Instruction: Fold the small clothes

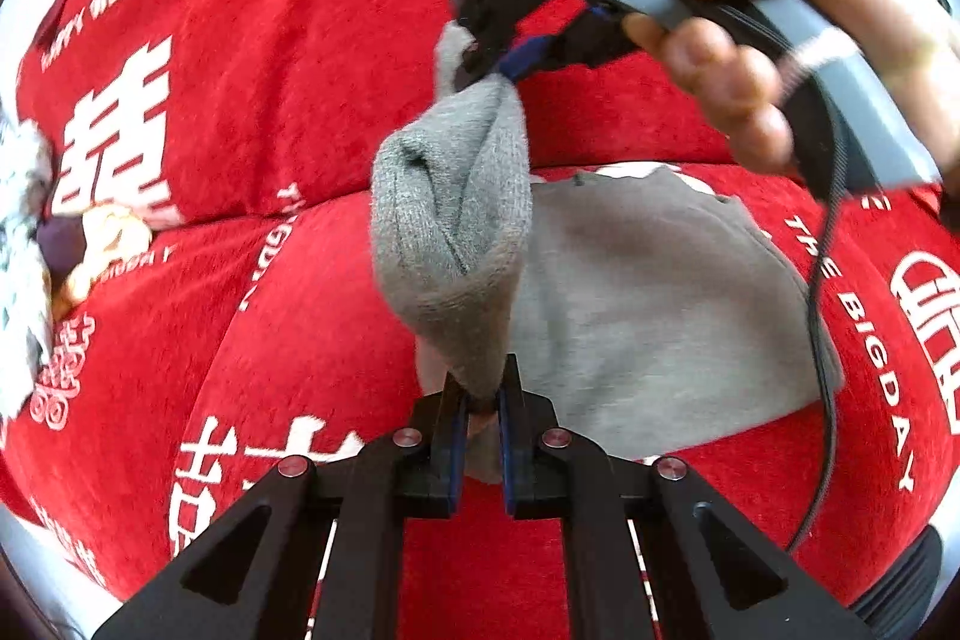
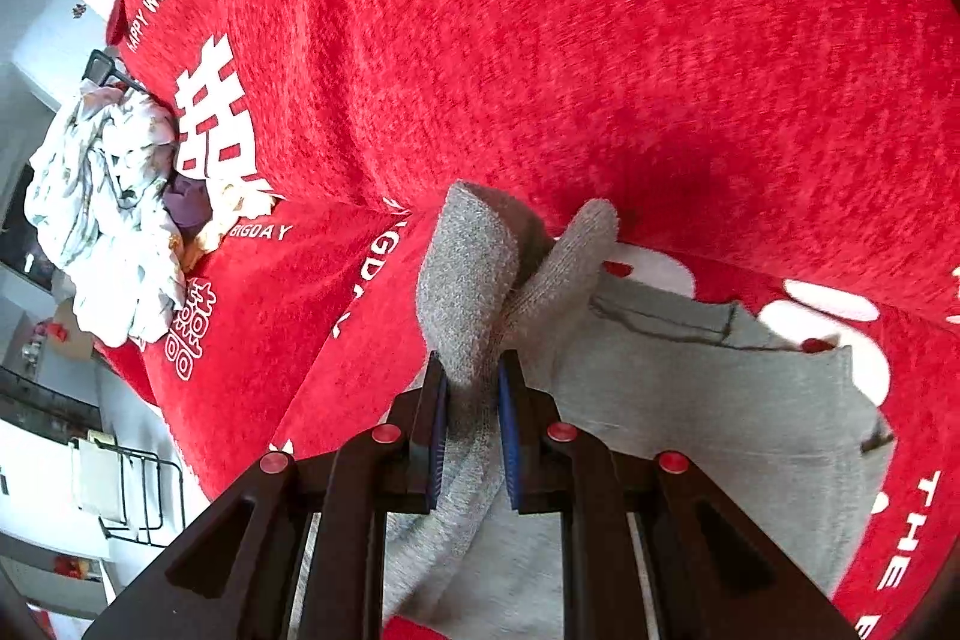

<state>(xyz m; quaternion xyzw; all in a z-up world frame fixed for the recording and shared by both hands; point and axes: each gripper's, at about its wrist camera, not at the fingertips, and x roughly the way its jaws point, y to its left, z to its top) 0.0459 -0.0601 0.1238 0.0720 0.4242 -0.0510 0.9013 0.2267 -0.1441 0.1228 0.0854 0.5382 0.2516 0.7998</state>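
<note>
A grey sock (image 1: 450, 232) is stretched in the air between my two grippers, above a red sofa cover. In the left wrist view my left gripper (image 1: 480, 391) is shut on the sock's near end. My right gripper (image 1: 486, 67), held by a hand (image 1: 750, 40), pinches the far end at the top. In the right wrist view my right gripper (image 2: 471, 376) is shut on the sock (image 2: 468, 280), whose loose ends bunch up past the fingertips. A flat grey garment (image 1: 660, 310) (image 2: 720, 400) lies on the cover below.
The red sofa cover (image 1: 270, 40) (image 2: 600, 40) with white lettering fills both views. A crumpled pile of pale clothes (image 2: 102, 220) (image 1: 24, 250) lies at the left. A black wire rack (image 2: 132, 490) stands on the floor beyond the sofa's edge. A black cable (image 1: 822, 340) hangs from the right gripper.
</note>
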